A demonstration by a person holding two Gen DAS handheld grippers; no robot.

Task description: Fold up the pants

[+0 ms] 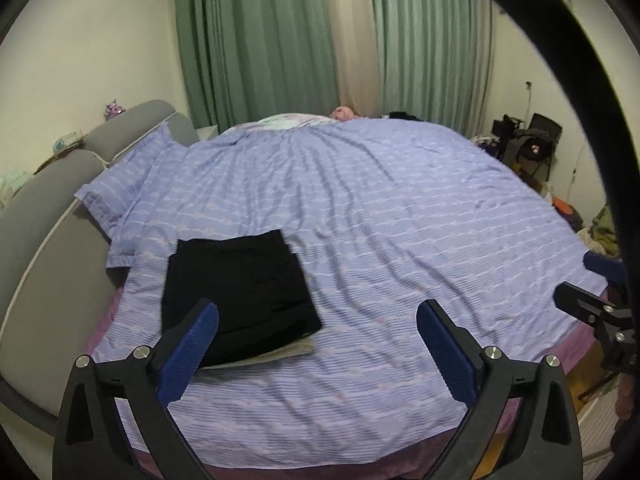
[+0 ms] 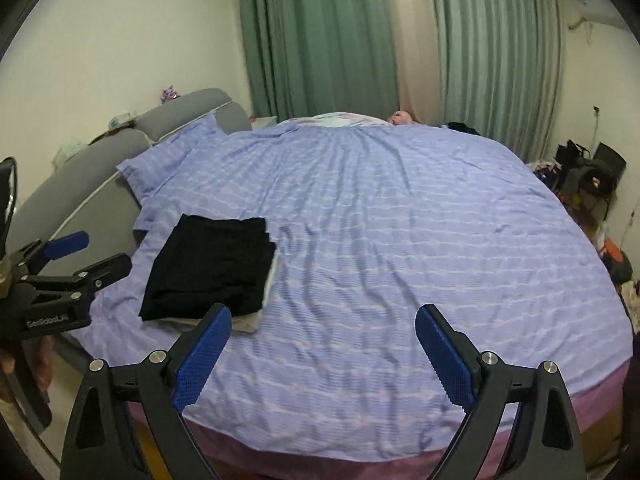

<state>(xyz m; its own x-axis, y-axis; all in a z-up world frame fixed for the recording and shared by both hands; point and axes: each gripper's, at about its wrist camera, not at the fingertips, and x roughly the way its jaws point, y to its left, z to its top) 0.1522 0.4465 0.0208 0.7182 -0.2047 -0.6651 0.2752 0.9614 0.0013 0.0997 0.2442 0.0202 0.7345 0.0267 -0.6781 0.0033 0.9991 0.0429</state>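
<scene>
The pants [image 1: 240, 296] are seen folded into a compact rectangle near the bed's [image 1: 400, 220] headboard-side edge. Both the left gripper [image 1: 318, 344] and right gripper [image 2: 322, 350] are held above the bed, fingers apart and empty. Folding is judged finished; at most a tidying press remains.

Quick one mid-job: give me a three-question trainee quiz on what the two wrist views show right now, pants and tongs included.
1. True or false: the black pants lie folded on the blue bedspread.
2. What do the left tongs and the right tongs hold? A) the pants B) a pillow C) nothing
3. What pale thing peeks out under the pants' near edge?

Key
1. True.
2. C: both stand open, clear of the pants.
3. A light folded cloth.
</scene>
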